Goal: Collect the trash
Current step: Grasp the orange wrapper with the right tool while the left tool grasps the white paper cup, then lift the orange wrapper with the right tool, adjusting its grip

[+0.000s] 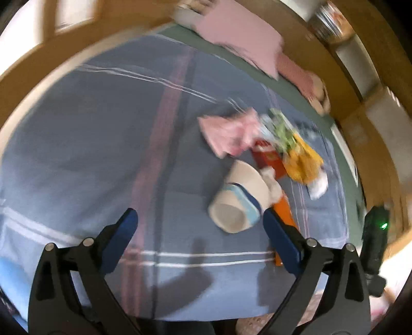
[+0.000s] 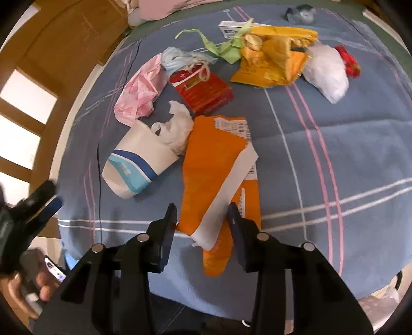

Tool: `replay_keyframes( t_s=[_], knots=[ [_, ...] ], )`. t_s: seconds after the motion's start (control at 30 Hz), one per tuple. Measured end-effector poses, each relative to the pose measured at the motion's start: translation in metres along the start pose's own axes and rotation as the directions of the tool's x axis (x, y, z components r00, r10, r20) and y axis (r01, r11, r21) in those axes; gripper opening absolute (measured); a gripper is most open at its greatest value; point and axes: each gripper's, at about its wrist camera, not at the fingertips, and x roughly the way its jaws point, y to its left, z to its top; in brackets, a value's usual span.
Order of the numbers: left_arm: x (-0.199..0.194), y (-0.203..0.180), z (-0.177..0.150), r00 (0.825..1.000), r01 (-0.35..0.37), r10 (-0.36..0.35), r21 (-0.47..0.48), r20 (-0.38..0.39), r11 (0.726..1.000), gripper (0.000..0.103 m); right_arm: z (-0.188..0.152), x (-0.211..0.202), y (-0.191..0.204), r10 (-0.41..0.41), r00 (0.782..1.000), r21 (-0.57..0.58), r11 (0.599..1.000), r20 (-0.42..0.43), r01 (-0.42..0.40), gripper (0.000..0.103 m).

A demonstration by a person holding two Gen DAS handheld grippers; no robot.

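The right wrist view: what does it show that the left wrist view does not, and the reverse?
Only the right wrist view: a hand at the lower left, a red wrapper, a white box.

Only the left wrist view: a shelf with books.

Both: the paper cup, orange envelope, red box, yellow bag, pink wrapper.

Litter crowds the blue plaid cloth [image 2: 322, 154] ahead of the right gripper [image 2: 202, 219], whose narrowed jaws straddle an orange envelope [image 2: 211, 165]. A tipped paper cup [image 2: 136, 165] stuffed with tissue [image 2: 177, 126] lies just left of those jaws, a red box [image 2: 203, 92] beyond them. Bare cloth runs right of them. Open cloth also spreads between and left of the left gripper's [image 1: 200, 226] wide jaws.
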Motion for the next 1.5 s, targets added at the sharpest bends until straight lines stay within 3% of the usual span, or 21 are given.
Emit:
replay_keyframes(
  t_s=[0.2, 0.37, 0.47, 0.53, 0.57, 0.73, 0.9, 0.97, 1.03, 1.17, 1.23, 1.33, 1.4, 1.5],
  knots=[
    [0.056, -0.047, 0.008, 0.996, -0.012, 0.025, 0.159, -0.08, 0.987, 0.097, -0.007, -0.024, -0.032, 0.025, 0.999, 0.077, 0.997, 0.02, -0.026, 0.037],
    [0.082, -0.053, 0.005, 0.991, -0.025, 0.048, 0.183, -0.123, 0.983, 0.097, 0.005, -0.043, -0.075, -0.036, 0.997, 0.207, 0.978, 0.072, 0.021, 0.04],
    [0.086, -0.055, 0.006, 0.992, 0.017, 0.004, 0.164, -0.129, 0.986, 0.097, 0.01, -0.053, -0.103, -0.061, 0.994, 0.276, 0.961, 0.093, 0.033, 0.053],
    [0.091, -0.058, 0.006, 0.992, 0.027, -0.006, 0.162, -0.129, 0.986, 0.098, 0.013, -0.053, -0.11, -0.092, 0.992, 0.27, 0.961, 0.082, 0.067, 0.074],
    [0.095, -0.06, 0.006, 0.991, 0.021, 0.002, 0.169, -0.131, 0.985, 0.098, 0.014, -0.052, -0.109, -0.116, 0.99, 0.255, 0.962, 0.078, 0.092, 0.074],
    [0.108, -0.072, 0.001, 0.989, -0.014, 0.048, 0.231, -0.14, 0.973, 0.098, 0.026, -0.027, -0.087, -0.239, 0.97, 0.126, 0.965, 0.055, 0.23, 0.075],
    [0.111, -0.087, -0.002, 0.992, -0.044, 0.079, 0.309, -0.102, 0.95, 0.098, 0.039, -0.003, -0.073, -0.32, 0.947, 0.066, 0.946, 0.034, 0.318, 0.074],
    [0.114, -0.092, -0.005, 0.989, -0.06, 0.102, 0.343, -0.104, 0.938, 0.098, 0.042, -0.001, -0.068, -0.327, 0.944, 0.05, 0.944, 0.039, 0.325, 0.068],
    [0.123, -0.097, -0.009, 0.982, -0.081, 0.139, 0.386, -0.126, 0.919, 0.095, 0.045, 0.002, -0.063, -0.335, 0.941, 0.033, 0.942, 0.044, 0.334, 0.055],
    [0.13, -0.103, -0.012, 0.969, -0.16, 0.228, 0.455, -0.097, 0.876, 0.075, 0.041, 0.001, -0.054, -0.322, 0.946, -0.013, 0.946, 0.05, 0.323, 0.049],
    [0.128, -0.101, -0.009, 0.974, -0.141, 0.203, 0.432, -0.1, 0.891, 0.065, 0.038, 0.0, -0.053, -0.304, 0.951, -0.017, 0.952, 0.052, 0.305, 0.046],
    [0.123, -0.095, -0.005, 0.979, -0.121, 0.175, 0.39, -0.104, 0.913, 0.061, 0.03, -0.003, -0.049, -0.257, 0.965, -0.007, 0.966, 0.051, 0.258, 0.046],
    [0.118, -0.092, -0.003, 0.982, -0.118, 0.165, 0.373, -0.097, 0.92, 0.06, 0.029, -0.004, -0.044, -0.187, 0.981, 0.019, 0.982, 0.044, 0.186, 0.045],
    [0.104, -0.089, 0.0, 0.985, -0.131, 0.163, 0.354, -0.061, 0.926, 0.059, 0.021, -0.009, -0.042, -0.011, 1.0, 0.075, 0.997, 0.012, 0.01, 0.044]
  ],
)
